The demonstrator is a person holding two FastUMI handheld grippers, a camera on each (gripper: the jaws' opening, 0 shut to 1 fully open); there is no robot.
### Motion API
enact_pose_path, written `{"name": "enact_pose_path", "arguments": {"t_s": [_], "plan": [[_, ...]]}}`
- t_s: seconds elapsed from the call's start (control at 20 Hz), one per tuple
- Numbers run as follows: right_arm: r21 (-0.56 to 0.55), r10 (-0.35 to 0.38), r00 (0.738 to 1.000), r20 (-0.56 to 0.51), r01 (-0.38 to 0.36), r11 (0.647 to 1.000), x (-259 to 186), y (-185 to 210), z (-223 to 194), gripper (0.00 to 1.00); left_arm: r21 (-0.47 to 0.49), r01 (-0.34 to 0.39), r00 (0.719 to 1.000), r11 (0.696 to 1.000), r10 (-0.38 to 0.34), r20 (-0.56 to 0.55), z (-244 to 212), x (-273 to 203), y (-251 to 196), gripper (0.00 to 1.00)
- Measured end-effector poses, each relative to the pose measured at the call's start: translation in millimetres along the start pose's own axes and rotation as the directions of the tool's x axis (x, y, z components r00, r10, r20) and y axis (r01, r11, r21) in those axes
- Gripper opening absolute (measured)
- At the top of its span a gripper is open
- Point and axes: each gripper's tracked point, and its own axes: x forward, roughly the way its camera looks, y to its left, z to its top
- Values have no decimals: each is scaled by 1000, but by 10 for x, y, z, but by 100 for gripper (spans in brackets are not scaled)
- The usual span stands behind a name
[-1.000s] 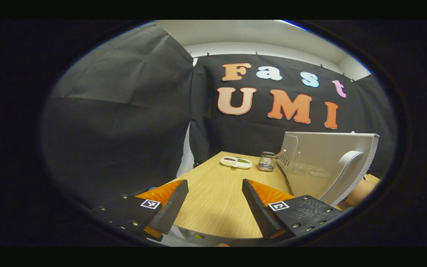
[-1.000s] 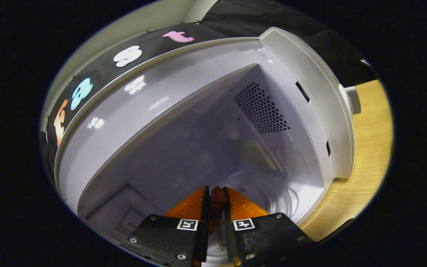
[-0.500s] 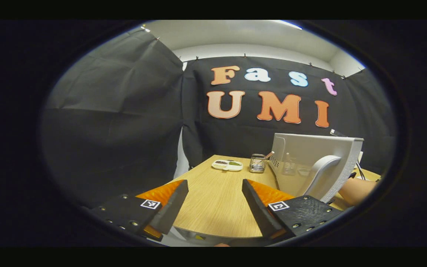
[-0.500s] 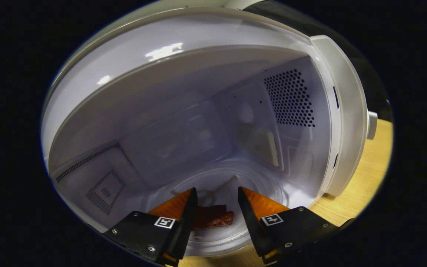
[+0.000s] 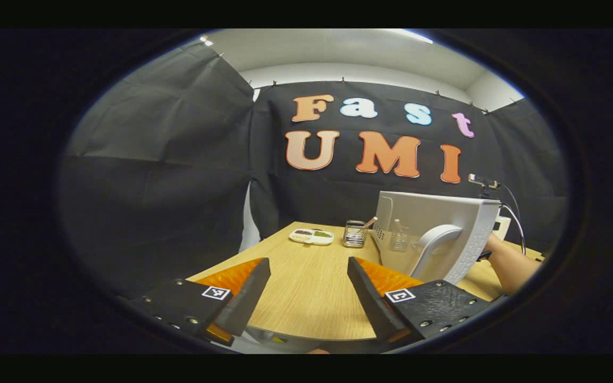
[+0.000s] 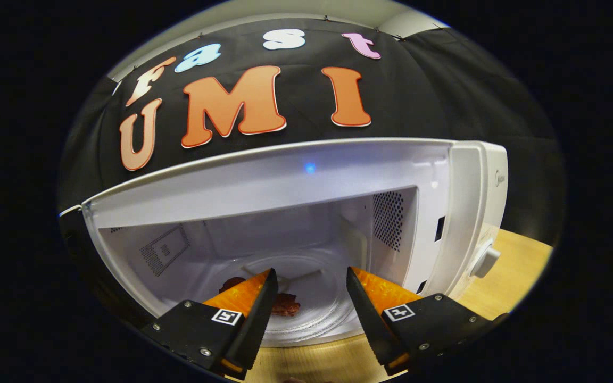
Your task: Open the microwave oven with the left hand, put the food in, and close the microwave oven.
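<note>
The white microwave oven stands open in the right gripper view, its cavity facing me. A brown piece of food lies on the glass turntable inside, partly hidden behind one finger. My right gripper is open just outside the cavity's front, with nothing between its fingers. In the left gripper view the open microwave door swings out edge-on at the right, its curved handle facing me. My left gripper is open above the near table edge, left of the door and apart from it.
A wooden table carries a small white dish and a wire holder near the back wall. A person's forearm reaches in behind the door at the right. A knob sticks out of the oven's control panel.
My right gripper opened, let the food drop onto the turntable and pulled back out of the cavity. The left gripper's view drifted so the door sits farther left.
</note>
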Motion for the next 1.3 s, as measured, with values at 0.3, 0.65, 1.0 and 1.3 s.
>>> {"name": "enact_pose_path", "arguments": {"t_s": [0.3,0.65,1.0,1.3], "plan": [[-127,129,991,34,-124,984,-495,-70,220,84,25,40,999,999,-40,-12,-48,48,-194,89],[-179,207,968,142,-181,967,-1096,-408,734,85,45,89,995,995,-87,-41,-110,72,-448,88],[-187,249,949,194,-214,959,-1480,-850,976,85,57,258,964,964,-253,-87,-209,20,-1143,88],[-157,209,957,203,-179,971,-1602,-1402,1025,85,11,419,902,908,-415,-114,-385,164,-1999,88]]}}
